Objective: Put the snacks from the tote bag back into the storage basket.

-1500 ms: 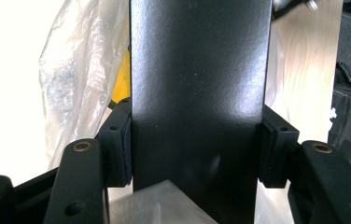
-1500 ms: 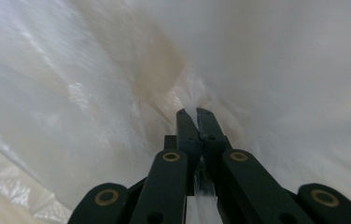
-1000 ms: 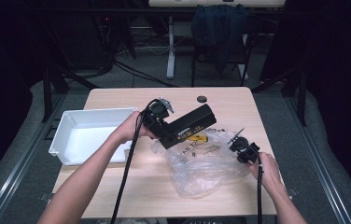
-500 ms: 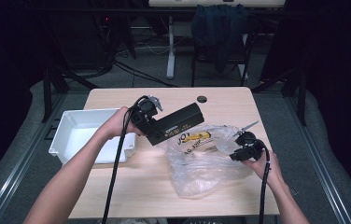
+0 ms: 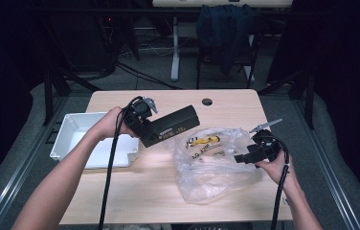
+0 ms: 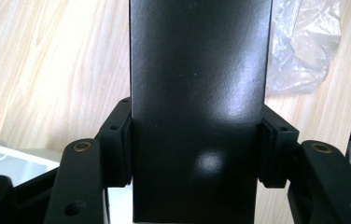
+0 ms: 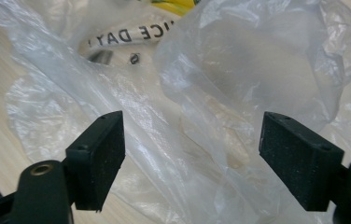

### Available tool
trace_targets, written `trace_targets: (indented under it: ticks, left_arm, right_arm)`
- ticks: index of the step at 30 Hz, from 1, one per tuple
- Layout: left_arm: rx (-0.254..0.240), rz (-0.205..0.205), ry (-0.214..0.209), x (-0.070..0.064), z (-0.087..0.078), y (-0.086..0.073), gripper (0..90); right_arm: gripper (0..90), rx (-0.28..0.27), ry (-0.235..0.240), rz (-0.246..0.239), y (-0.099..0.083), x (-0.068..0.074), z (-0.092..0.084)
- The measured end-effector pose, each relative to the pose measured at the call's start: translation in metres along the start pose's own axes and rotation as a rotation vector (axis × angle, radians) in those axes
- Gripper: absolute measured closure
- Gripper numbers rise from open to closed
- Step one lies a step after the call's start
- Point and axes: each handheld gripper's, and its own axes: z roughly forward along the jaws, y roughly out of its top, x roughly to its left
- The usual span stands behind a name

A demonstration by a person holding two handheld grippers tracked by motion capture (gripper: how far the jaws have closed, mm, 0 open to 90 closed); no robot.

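A long black box (image 5: 173,125) hangs above the table, and my left gripper (image 5: 142,117) is shut on its left end. In the left gripper view both pads (image 6: 122,140) press the sides of the box (image 6: 199,84). A crumpled clear plastic bag (image 5: 211,165) with yellow print lies on the table right of centre. My right gripper (image 5: 246,157) hovers at the bag's right edge. Its jaws have just been opening and now stand wide in the right gripper view (image 7: 192,158). The bag (image 7: 201,70) lies beyond them, and the pads (image 7: 99,154) do not press it.
A white tray (image 5: 70,136) sits at the table's left edge, under my left forearm. There is a round cable hole (image 5: 207,101) in the tabletop near the far edge. Bare wood lies along the front of the table (image 5: 135,196).
The left gripper has carried the black box to the left, away from the bag. The right gripper's jaws have opened off the bag and the hand has lifted a little.
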Motion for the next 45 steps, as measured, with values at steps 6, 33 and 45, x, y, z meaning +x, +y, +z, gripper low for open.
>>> trace_targets:
  ticks: [6,33,45]
  left_arm:
    - [0.016,0.017,0.019,0.003,-0.011,-0.011,43.3]
    - [0.068,0.081,0.119,0.019,-0.064,-0.069,43.6]
    - [0.047,0.151,0.128,0.029,-0.078,-0.104,43.6]
  right_arm:
    - [15.5,0.002,-0.031,-0.019,-0.002,0.003,-0.007]
    - [13.0,0.014,-0.036,0.004,-0.016,-0.005,-0.013]
    - [13.0,0.031,-0.032,0.006,-0.018,-0.008,-0.011]
